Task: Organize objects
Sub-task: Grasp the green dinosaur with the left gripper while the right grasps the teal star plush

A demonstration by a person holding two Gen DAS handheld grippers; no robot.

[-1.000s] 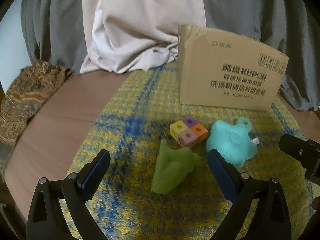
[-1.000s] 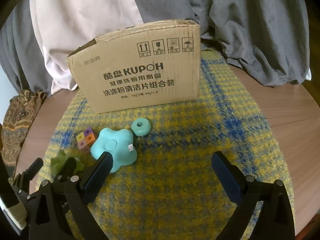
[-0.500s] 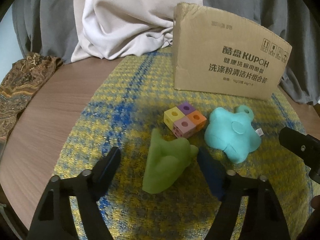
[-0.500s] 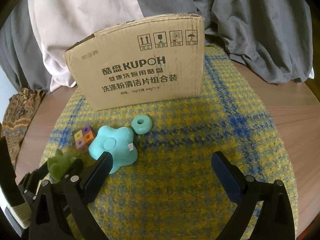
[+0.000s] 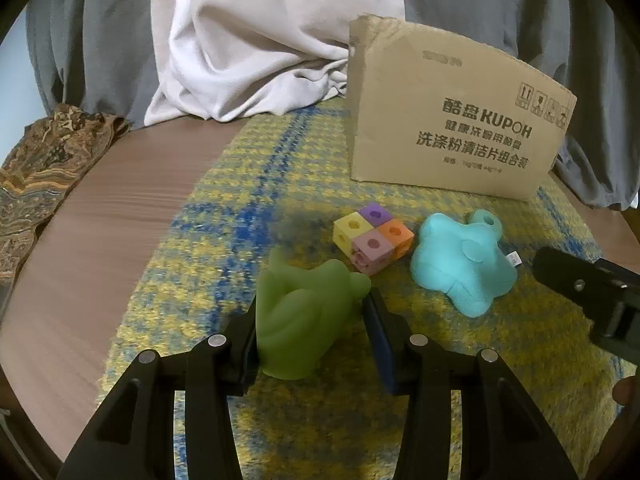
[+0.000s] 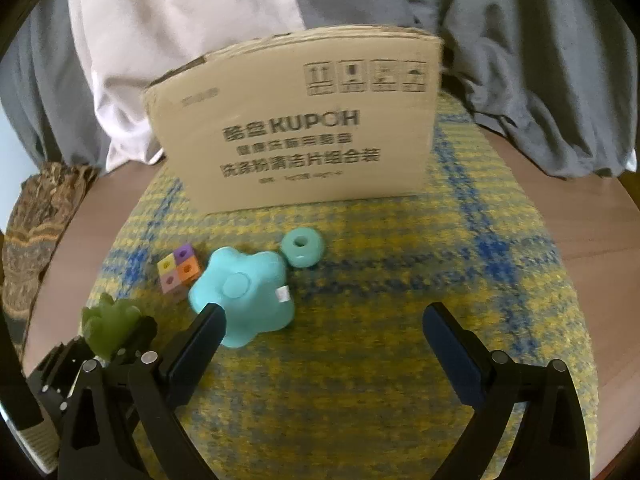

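On the yellow-and-blue woven mat [image 5: 248,200], near its close left part, the left gripper [image 5: 310,328] has just been closing its jaws, and the green soft toy [image 5: 304,320] sits between them: the left pad lies against the toy's side, while the right pad stands just beside its far tip (whether it presses there I cannot tell). The toy rests on the mat. Just beyond it to the right lies the four-colour cube block [image 5: 372,238], and right of that the turquoise star-shaped toy [image 5: 460,264], with a small turquoise ring [image 6: 302,247] on its far side. The cardboard box [image 5: 448,120] stands upright at the far side of the mat, printed face toward the cameras. In the right wrist view the right gripper [image 6: 320,344] hangs with its jaws wide apart and nothing between them, its left finger in front of the star toy's near edge. The mat covers a brown wooden table [image 5: 100,220]; grey and white cloth [image 5: 260,40] is heaped behind, and a patterned fabric [image 5: 44,172] lies at the far left.
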